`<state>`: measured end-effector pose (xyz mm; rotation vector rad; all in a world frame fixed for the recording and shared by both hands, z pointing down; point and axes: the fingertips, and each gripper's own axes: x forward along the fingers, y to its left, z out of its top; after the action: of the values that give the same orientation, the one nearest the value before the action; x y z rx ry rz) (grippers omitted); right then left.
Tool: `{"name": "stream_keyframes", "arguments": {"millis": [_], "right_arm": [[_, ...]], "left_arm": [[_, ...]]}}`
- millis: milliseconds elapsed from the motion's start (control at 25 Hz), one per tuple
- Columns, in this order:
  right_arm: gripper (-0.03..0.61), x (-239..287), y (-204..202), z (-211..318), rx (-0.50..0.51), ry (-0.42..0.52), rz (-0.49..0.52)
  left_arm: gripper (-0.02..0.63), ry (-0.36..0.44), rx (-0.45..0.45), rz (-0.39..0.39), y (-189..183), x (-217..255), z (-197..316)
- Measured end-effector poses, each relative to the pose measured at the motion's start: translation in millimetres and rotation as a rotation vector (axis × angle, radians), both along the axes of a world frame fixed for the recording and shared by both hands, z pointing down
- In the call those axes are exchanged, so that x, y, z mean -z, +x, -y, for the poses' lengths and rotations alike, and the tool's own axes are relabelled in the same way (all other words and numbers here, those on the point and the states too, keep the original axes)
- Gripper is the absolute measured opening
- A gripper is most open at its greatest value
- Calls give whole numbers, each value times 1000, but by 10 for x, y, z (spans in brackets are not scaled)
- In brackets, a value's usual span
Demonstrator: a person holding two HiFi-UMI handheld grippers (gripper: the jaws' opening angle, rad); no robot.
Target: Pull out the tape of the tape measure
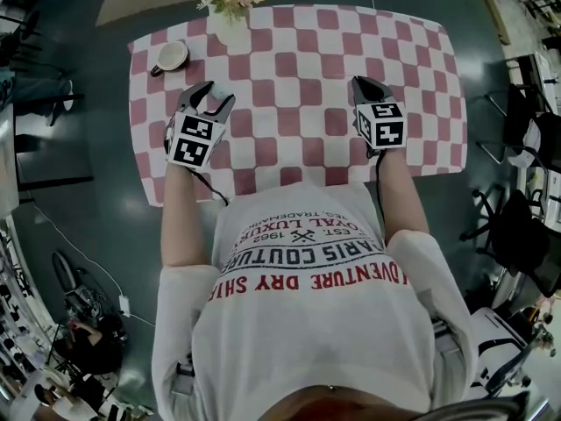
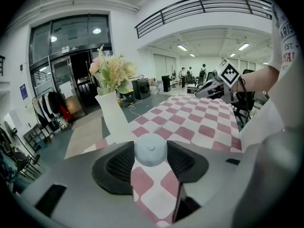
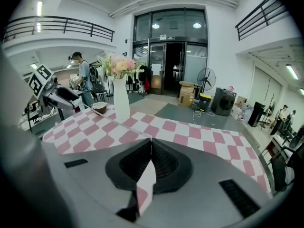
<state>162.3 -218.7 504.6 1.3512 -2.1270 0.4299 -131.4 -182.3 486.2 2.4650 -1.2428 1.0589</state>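
Left tongs [image 1: 213, 96] sat around 9 o'clock on the table [image 1: 298, 51], spread fairly wide but closed on the little round grey-blue tape measure [image 2: 151, 149], with both pads touching its sides. Right tongs [image 3: 151, 140] were over at 3 o'clock, clamped fully together and well apart from the case. A thin pale line seemed to run from their tips toward the left side. It might've been the tape, but I couldn't tell for sure. My worry was that the case looked round and smooth and was only pinched at 2 spots, so a hard pull could spin it or pop it out of the pads. If the right tongs only had a sliver of the tab, it could slip and snap back. A sloppy sideways sweep could also clip the cup [image 1: 171, 56] at 10 o'clock or the vase [image 2: 113, 115] at 12.
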Motion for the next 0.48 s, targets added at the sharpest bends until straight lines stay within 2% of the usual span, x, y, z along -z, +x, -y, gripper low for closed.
{"name": "stream_keyframes", "arguments": {"millis": [240, 480], "right_arm": [[29, -10, 178, 45, -59, 1, -30], [29, 6, 280, 20, -84, -2, -5]], "left_arm": [[230, 2, 25, 8, -54, -18, -4], [230, 0, 48, 6, -172, -8, -24]]}}
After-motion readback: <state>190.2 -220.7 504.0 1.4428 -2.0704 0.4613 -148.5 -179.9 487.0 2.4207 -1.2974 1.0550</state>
